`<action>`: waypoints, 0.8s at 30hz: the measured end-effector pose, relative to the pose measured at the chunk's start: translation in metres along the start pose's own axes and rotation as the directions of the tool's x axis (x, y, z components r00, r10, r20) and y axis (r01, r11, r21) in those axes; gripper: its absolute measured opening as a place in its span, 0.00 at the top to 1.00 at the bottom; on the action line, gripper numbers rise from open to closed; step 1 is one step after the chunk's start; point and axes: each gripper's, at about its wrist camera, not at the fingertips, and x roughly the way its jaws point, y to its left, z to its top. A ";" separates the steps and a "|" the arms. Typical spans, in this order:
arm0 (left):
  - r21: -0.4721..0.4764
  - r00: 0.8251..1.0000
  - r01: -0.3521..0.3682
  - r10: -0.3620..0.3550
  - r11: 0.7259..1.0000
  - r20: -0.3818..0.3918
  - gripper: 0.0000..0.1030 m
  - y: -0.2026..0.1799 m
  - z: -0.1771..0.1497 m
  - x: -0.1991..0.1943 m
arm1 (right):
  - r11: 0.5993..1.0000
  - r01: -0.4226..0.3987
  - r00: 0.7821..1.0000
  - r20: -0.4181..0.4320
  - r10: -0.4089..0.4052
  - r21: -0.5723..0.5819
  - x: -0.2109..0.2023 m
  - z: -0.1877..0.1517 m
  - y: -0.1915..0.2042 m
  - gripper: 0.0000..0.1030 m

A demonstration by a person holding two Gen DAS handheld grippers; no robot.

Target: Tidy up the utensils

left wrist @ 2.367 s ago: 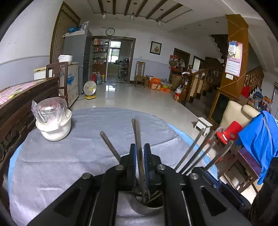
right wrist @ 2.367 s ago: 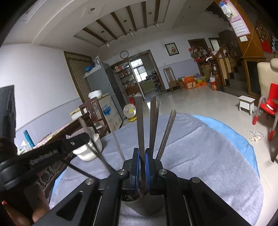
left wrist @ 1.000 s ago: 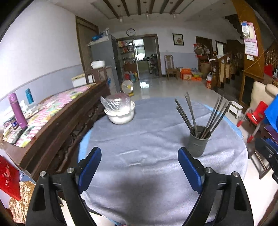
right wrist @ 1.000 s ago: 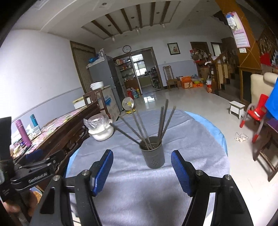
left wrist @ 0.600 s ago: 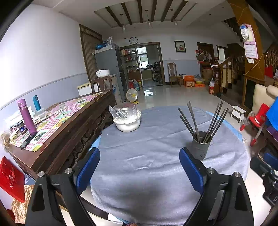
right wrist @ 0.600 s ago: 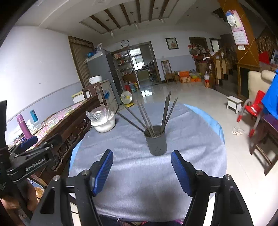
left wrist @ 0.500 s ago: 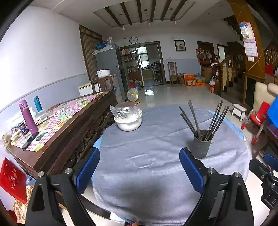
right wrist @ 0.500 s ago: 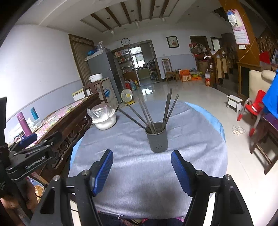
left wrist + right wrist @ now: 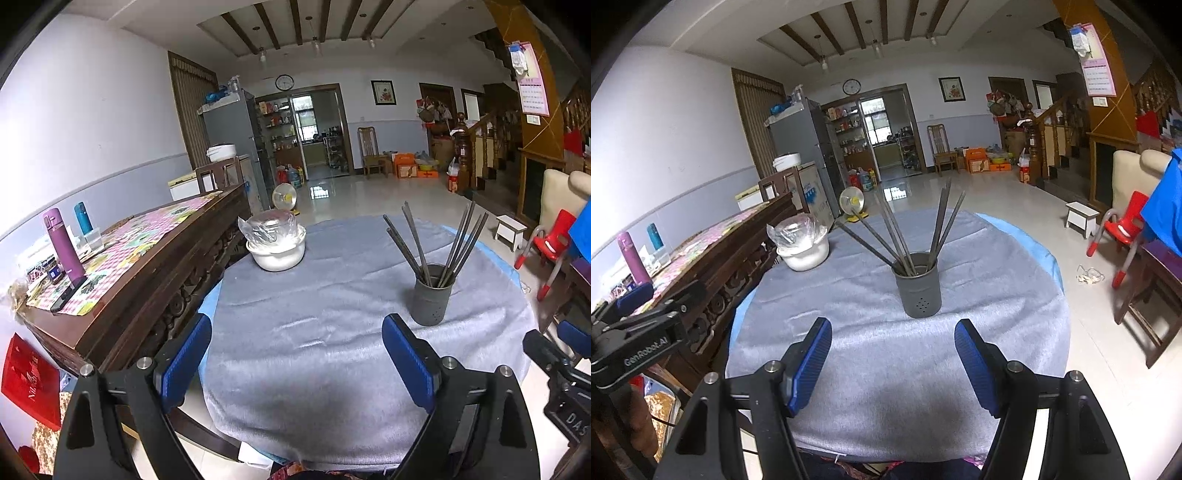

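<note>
Left hand-held gripper (image 9: 295, 358): jaws wide apart, holding nothing.
Right hand-held gripper (image 9: 893, 356): jaws apart, holding nothing.
Utensils (image 9: 905, 236): standing in holder (image 9: 921, 295) on surface (image 9: 849, 295).

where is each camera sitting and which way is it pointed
Left wrist: on the left gripper, held back from the near table edge, facing the room; its open blue fingers show, the right gripper's tip at lower right.
Right wrist: on the right gripper, facing the utensil holder head-on; its open fingers show, the left gripper at far left.
Shared: holder, utensils, covered white bowl.
</note>
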 end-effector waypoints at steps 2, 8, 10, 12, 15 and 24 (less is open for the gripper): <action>-0.004 1.000 0.000 0.000 1.000 -0.003 0.09 0.001 -0.001 -0.001 | 1.000 0.010 1.000 0.000 -0.010 -0.008 0.002 -0.001 0.002 0.29; 0.003 1.000 0.003 -0.003 1.000 -0.009 0.09 0.001 -0.004 -0.001 | 1.000 0.023 1.000 0.006 -0.023 -0.011 0.003 -0.001 0.003 0.29; 0.000 1.000 0.001 -0.001 1.000 -0.010 0.09 0.002 -0.005 -0.001 | 1.000 0.025 1.000 0.001 -0.025 -0.010 0.004 -0.002 0.003 0.29; -0.005 1.000 -0.001 0.001 1.000 -0.010 0.09 0.003 -0.005 -0.001 | 1.000 0.025 1.000 0.000 -0.025 -0.009 0.004 -0.001 0.002 0.29; -0.010 1.000 -0.001 0.001 1.000 -0.013 0.09 0.004 -0.006 0.000 | 1.000 0.026 1.000 0.002 -0.026 -0.011 0.004 -0.002 0.003 0.29; -0.012 1.000 0.005 -0.005 1.000 -0.020 0.09 0.006 -0.009 0.001 | 1.000 0.025 1.000 0.003 -0.025 -0.013 0.005 -0.002 0.001 0.29</action>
